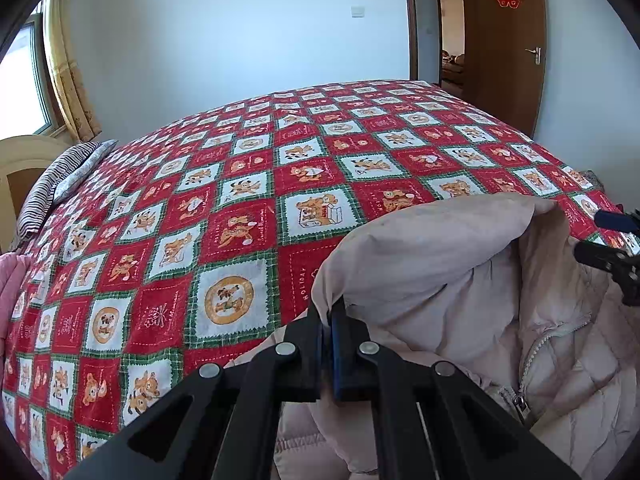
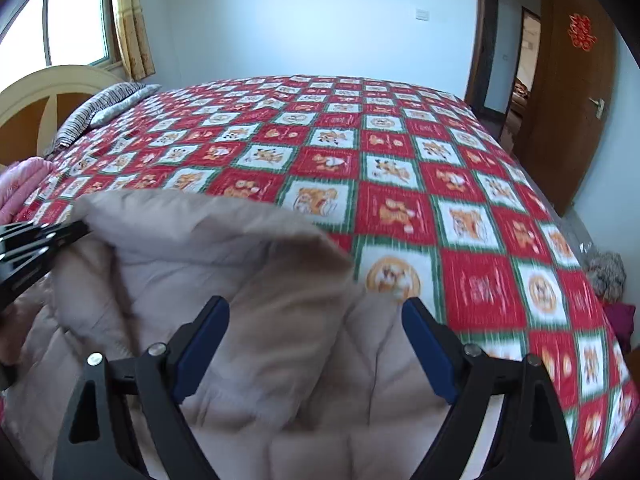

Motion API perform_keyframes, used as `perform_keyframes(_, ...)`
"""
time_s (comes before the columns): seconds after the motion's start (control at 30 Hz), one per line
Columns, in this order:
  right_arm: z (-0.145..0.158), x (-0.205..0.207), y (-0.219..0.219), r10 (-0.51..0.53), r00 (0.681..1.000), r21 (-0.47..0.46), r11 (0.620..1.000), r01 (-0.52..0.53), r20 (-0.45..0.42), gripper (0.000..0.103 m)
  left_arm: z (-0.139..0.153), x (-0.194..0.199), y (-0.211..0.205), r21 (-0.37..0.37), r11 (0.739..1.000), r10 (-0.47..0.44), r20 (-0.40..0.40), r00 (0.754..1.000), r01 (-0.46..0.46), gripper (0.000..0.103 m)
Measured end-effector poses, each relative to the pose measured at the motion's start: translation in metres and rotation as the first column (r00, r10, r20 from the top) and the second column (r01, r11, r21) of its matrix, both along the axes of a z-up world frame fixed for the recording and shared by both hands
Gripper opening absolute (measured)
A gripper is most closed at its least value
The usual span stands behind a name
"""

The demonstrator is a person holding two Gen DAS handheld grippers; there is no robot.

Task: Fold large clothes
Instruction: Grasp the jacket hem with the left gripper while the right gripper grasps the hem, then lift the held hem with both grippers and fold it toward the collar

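Note:
A pale pink puffer jacket [image 1: 460, 264] lies at the near edge of the bed, with its zipper [image 1: 532, 356] showing and its hood raised. My left gripper [image 1: 330, 314] is shut on the hood's left edge and holds a fold of the fabric up. From the right wrist view the left gripper [image 2: 78, 230] shows at the left, clamped on that same edge. My right gripper [image 2: 316, 308] stands open above the jacket [image 2: 256, 280]; its blue pads [image 2: 428, 348] are apart from the cloth. The right gripper [image 1: 600, 236] also shows at the right edge of the left wrist view.
The bed carries a red, white and green checked blanket [image 1: 248, 184]. A striped pillow [image 1: 60, 180] lies by the curved headboard [image 2: 48, 92]. Pink bedding [image 2: 20, 184] sits at the left edge. A brown door [image 1: 504, 48] stands open beyond the bed.

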State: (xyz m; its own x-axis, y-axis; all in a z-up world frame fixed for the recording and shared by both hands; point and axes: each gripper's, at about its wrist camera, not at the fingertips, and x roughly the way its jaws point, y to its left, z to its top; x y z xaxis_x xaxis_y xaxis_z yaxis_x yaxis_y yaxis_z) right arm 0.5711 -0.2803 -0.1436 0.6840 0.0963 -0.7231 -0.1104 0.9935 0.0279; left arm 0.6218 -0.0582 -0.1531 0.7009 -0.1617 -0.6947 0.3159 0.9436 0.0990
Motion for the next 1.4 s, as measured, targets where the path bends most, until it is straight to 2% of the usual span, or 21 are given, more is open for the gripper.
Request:
perform_keyframes(0.03,-0.004,0.009,-0.002,0.017,1.000,-0.019,1.000,-0.017,-0.018,0.089,0.000,0.000,0.000,0.004,1.000,-0.004,0.001,1.000,0.004,0.003)
perform_keyframes(0.07,-0.008,0.017,-0.001,0.032,0.999,-0.042,0.999,-0.033,-0.025,0.080,-0.001,-0.001,0.000,0.006,1.000,-0.007,0.002,1.000,0.007,0.003)
perform_keyframes(0.13,-0.015,0.031,-0.001,0.073,0.997,-0.068,0.995,-0.075,-0.033,0.069,-0.001,-0.001,0.002,0.001,1.000,-0.007,-0.004,1.000,0.007,0.003)
perform_keyframes(0.2,-0.024,0.037,0.000,0.105,0.992,-0.084,0.990,-0.111,-0.063,0.050,-0.001,-0.001,0.003,-0.001,1.000,-0.007,-0.006,1.000,0.007,0.003)
perform_keyframes(0.27,-0.026,0.036,0.001,0.100,0.992,-0.119,0.987,-0.109,-0.075,0.014,0.001,-0.004,0.005,-0.010,1.000,-0.011,-0.007,1.000,0.011,0.003)
perform_keyframes(0.37,-0.015,0.023,-0.004,0.083,0.995,-0.093,0.992,-0.087,-0.046,0.006,0.003,-0.011,0.007,-0.008,1.000,-0.011,0.007,1.000,0.011,0.003)
perform_keyframes(0.53,-0.009,-0.003,-0.009,0.078,0.997,-0.097,0.992,-0.080,-0.024,0.004,-0.004,-0.027,0.014,0.016,1.000,-0.010,0.015,1.000,0.009,0.002)
perform_keyframes(0.73,-0.044,-0.013,-0.010,0.071,0.991,-0.152,0.984,-0.088,-0.114,0.003,-0.036,-0.037,0.020,0.046,0.999,-0.010,-0.063,0.998,0.013,0.002)
perform_keyframes(0.9,-0.034,-0.019,-0.009,0.073,0.988,-0.170,0.981,-0.097,-0.138,0.005,-0.040,-0.039,0.019,0.067,0.998,-0.006,-0.063,0.998,0.010,0.002)
perform_keyframes(1.0,-0.017,-0.031,-0.014,0.060,0.984,-0.158,0.984,-0.087,-0.166,0.029,-0.041,-0.038,0.020,0.064,0.998,-0.005,-0.070,0.998,0.010,0.002)
perform_keyframes(1.03,-0.006,-0.037,-0.017,0.058,0.984,-0.126,0.989,-0.080,-0.165,0.045,-0.042,-0.039,0.020,0.067,0.998,-0.008,-0.068,0.998,0.012,0.002)
perform_keyframes(1.07,0.001,-0.044,-0.018,0.048,0.988,-0.108,0.992,-0.065,-0.146,0.056,-0.042,-0.039,0.019,0.070,0.997,-0.009,-0.065,0.998,0.014,0.002)
perform_keyframes(1.13,0.021,-0.051,-0.019,0.021,0.996,-0.047,0.999,-0.025,-0.082,0.059,-0.043,-0.040,0.018,0.076,0.997,-0.010,-0.063,0.998,0.015,0.002)
perform_keyframes(1.17,0.029,-0.049,-0.018,0.010,0.999,0.020,1.000,-0.009,-0.049,0.059,-0.043,-0.040,0.018,0.082,0.997,-0.010,-0.061,0.998,0.015,0.002)
perform_keyframes(1.27,0.028,-0.027,-0.004,-0.011,1.000,0.157,0.988,0.006,0.029,0.059,-0.043,-0.043,0.013,0.113,0.993,-0.009,-0.041,0.999,0.014,0.002)
perform_keyframes(1.33,0.011,-0.004,0.012,-0.018,0.999,0.163,0.987,0.013,0.029,0.059,-0.042,-0.045,0.012,0.122,0.992,-0.003,-0.034,0.999,0.007,0.002)
perform_keyframes(1.4,-0.014,0.017,0.027,-0.022,0.999,0.121,0.992,0.026,-0.036,0.059,-0.038,-0.049,0.014,0.117,0.993,0.006,-0.023,1.000,-0.003,0.002)
